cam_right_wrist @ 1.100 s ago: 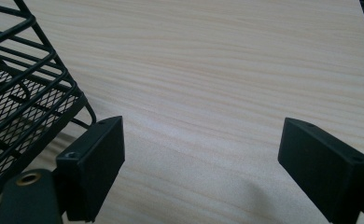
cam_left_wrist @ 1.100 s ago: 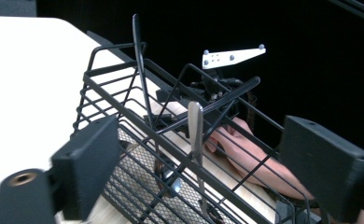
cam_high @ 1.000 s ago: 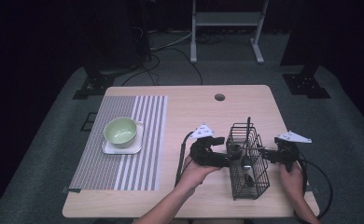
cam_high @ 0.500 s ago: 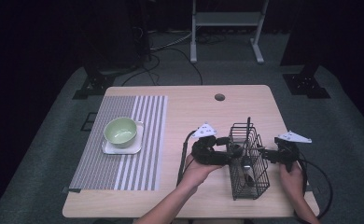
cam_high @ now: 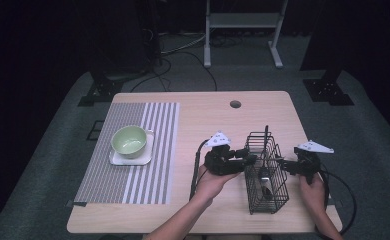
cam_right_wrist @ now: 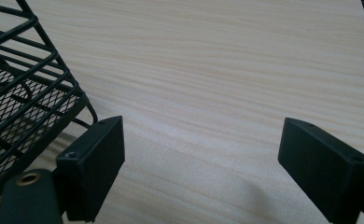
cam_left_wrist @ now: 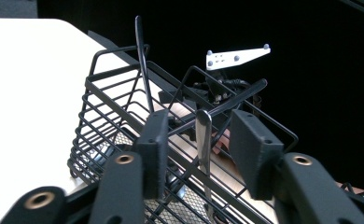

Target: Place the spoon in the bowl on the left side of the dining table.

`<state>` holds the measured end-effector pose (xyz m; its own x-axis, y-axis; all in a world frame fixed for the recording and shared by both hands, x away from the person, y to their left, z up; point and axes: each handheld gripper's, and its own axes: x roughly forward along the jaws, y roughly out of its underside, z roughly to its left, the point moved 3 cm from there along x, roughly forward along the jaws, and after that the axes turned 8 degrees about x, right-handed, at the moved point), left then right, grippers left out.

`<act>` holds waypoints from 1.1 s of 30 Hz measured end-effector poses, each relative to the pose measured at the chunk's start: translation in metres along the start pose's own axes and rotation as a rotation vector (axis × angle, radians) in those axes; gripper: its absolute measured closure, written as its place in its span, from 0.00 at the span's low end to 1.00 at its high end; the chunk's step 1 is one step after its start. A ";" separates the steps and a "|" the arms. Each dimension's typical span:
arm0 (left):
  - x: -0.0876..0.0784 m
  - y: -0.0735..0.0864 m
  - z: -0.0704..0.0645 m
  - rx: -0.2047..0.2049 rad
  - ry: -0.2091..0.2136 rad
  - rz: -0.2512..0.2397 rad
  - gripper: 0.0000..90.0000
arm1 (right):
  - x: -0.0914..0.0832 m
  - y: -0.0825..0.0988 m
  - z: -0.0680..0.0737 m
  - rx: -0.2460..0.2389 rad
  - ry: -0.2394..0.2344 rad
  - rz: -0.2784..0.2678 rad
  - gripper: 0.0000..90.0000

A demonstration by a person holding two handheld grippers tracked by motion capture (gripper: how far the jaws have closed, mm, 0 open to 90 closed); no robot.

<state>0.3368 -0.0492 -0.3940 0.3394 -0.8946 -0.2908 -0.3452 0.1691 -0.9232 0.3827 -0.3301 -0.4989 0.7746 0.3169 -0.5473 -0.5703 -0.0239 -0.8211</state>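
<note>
Left gripper (cam_high: 246,159): at the left wall of the basket, level with its rim. Its jaws have just been closing and stand partly open. A silver handle (cam_left_wrist: 203,140) stands between the pads (cam_left_wrist: 154,140), with a gap on either side; no pad presses on it.
Right gripper (cam_high: 283,163): just beside the right wall of the basket, low over the table. Its jaws stand wide apart with bare wood between them; nothing is held.
Basket (cam_high: 278,192): black wire, upright on the right half of the table (cam_high: 208,120), between the two grippers.
Cutlery: the silver handle and two dark handles (cam_left_wrist: 142,60) rise from the basket; one dark handle leans across the rim.
Bowl (cam_high: 129,140): green, on a white plate (cam_high: 114,160), on the striped mat (cam_high: 160,150), well apart from the basket.
</note>
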 end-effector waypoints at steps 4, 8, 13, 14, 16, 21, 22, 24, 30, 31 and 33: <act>0.000 -0.001 -0.001 0.016 0.002 -0.012 0.78 | 0.000 0.000 0.000 0.000 -0.001 0.000 0.15; -0.001 -0.003 -0.004 0.034 0.008 -0.026 0.90 | 0.000 0.000 0.000 0.000 -0.002 0.001 0.15; -0.003 -0.005 -0.007 0.040 0.020 -0.051 0.98 | 0.000 0.000 0.000 0.001 0.000 -0.002 0.15; -0.004 -0.005 -0.007 0.040 0.026 -0.055 0.99 | 0.000 0.000 0.000 0.002 0.000 -0.002 0.15; -0.004 -0.006 -0.008 0.043 0.028 -0.055 0.99 | 0.000 0.000 0.000 0.002 0.000 -0.003 0.15; -0.004 -0.008 -0.012 0.033 0.040 -0.081 0.99 | 0.000 0.000 -0.001 0.004 -0.002 -0.004 0.15; -0.004 -0.008 -0.012 0.033 0.040 -0.081 0.99 | 0.000 0.000 -0.001 0.004 -0.002 -0.004 0.15; -0.005 -0.010 -0.014 0.035 0.038 -0.088 0.99 | 0.000 0.000 -0.001 0.004 -0.002 -0.004 0.15; -0.009 -0.015 -0.016 0.051 0.029 -0.095 0.99 | 0.000 0.000 -0.001 0.006 -0.003 -0.004 0.15; -0.010 -0.016 -0.016 0.053 0.028 -0.095 0.99 | 0.000 0.000 -0.001 0.006 -0.003 -0.004 0.15; -0.012 -0.018 -0.017 0.060 0.028 -0.100 0.99 | 0.000 0.000 -0.001 0.007 -0.003 -0.005 0.15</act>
<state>0.3241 -0.0491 -0.3694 0.3445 -0.9192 -0.1905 -0.2580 0.1024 -0.9607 0.3829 -0.3312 -0.4987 0.7764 0.3202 -0.5429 -0.5685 -0.0163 -0.8225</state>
